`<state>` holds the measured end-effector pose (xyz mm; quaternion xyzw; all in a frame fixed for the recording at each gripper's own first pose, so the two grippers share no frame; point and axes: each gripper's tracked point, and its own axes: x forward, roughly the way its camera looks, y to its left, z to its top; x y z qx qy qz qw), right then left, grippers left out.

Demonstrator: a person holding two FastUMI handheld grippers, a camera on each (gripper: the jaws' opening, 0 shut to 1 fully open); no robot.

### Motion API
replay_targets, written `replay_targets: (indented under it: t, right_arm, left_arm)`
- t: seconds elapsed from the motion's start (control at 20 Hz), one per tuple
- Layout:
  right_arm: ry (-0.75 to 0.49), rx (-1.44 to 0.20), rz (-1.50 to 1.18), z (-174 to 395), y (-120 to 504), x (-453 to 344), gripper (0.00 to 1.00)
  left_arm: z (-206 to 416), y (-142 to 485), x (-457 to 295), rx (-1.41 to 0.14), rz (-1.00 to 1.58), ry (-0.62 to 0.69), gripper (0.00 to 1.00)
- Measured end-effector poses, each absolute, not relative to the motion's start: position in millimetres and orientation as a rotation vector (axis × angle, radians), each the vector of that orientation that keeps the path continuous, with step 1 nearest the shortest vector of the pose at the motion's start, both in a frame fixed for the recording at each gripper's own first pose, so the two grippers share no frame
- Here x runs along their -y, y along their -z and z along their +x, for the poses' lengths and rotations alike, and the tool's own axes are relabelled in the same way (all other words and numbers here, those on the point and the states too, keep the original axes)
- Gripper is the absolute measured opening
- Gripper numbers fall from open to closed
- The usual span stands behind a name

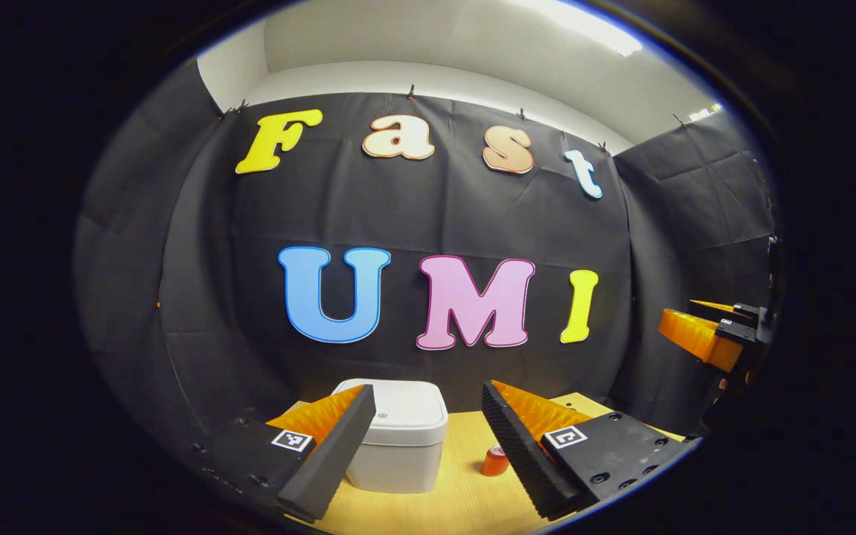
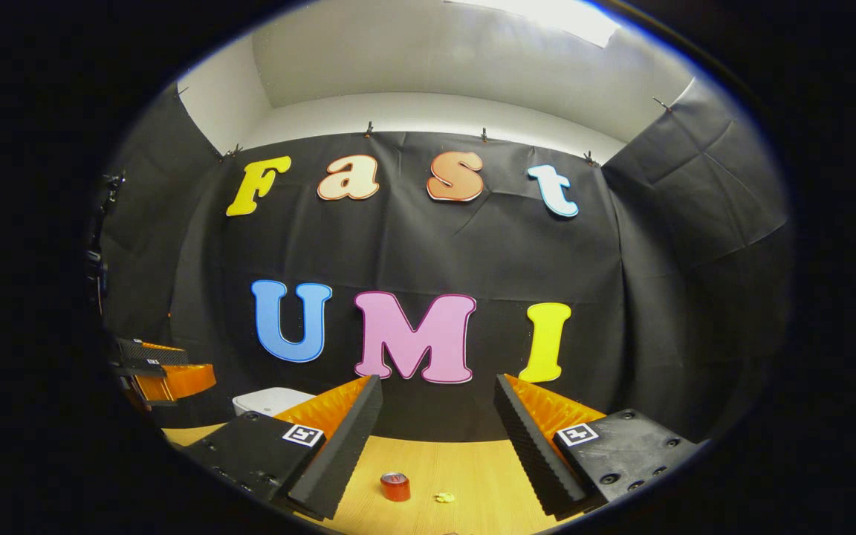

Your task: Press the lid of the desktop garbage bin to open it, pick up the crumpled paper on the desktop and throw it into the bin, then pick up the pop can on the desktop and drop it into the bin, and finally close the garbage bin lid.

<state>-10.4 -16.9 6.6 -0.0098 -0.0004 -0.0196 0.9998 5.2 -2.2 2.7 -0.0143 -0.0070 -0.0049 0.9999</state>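
Both grippers, left (image 1: 428, 438) and right (image 2: 435, 438), hung with fingers wide and empty; bin (image 1: 398, 438) lid was shut, can (image 2: 395, 487) and paper (image 2: 443, 497) lay right of bin on desk (image 2: 465, 468), so I risked nudging the can reaching in.

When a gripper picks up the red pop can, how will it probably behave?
The pop can stands upright on the wooden desktop, so a side push may tip it, then roll it. It looks small, probably light. Its smooth round wall may slip.
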Motion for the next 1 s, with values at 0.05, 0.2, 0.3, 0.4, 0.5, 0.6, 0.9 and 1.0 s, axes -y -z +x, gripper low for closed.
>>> replay_targets:
  t: [0.05,0.2,0.3,0.4,0.5,0.6,0.9,1.0]
  right_arm:
    - [0.038,0.003,-0.020,-10.5,-8.2,17.1,0.97]
    - [0.031,0.011,-0.024,-12.2,-12.2,17.7,0.97]
    - [0.027,0.019,-0.024,-12.9,-17.1,18.4,0.97]
    - [0.022,0.026,-0.020,-12.9,-20.3,17.8,0.97]
    - [0.016,0.031,-0.011,-12.1,-21.9,16.4,0.97]
    - [0.005,0.032,-0.012,-12.5,-22.5,13.8,0.97]
    - [-0.003,0.003,-0.004,-2.3,-9.5,16.0,0.97]
    - [-0.003,-0.020,-0.003,3.0,-0.1,18.7,0.98]
  left_arm:
    - [5.6,-5.0,1.4,0.016,-0.026,0.008,0.97]
    - [5.2,-11.8,1.6,0.032,-0.021,0.004,0.97]
    - [6.4,-14.7,1.9,0.040,-0.028,0.002,0.97]
    - [6.6,-16.1,1.6,0.045,-0.038,-0.004,0.97]
    - [8.5,-15.2,-1.1,0.042,-0.039,-0.013,0.97]
    - [11.5,-14.9,-4.2,0.028,-0.038,-0.017,0.98]
    - [33.5,-19.6,-9.5,0.000,0.016,-0.016,0.96]
    - [42.9,-18.4,-6.1,-0.016,0.033,-0.009,0.91]
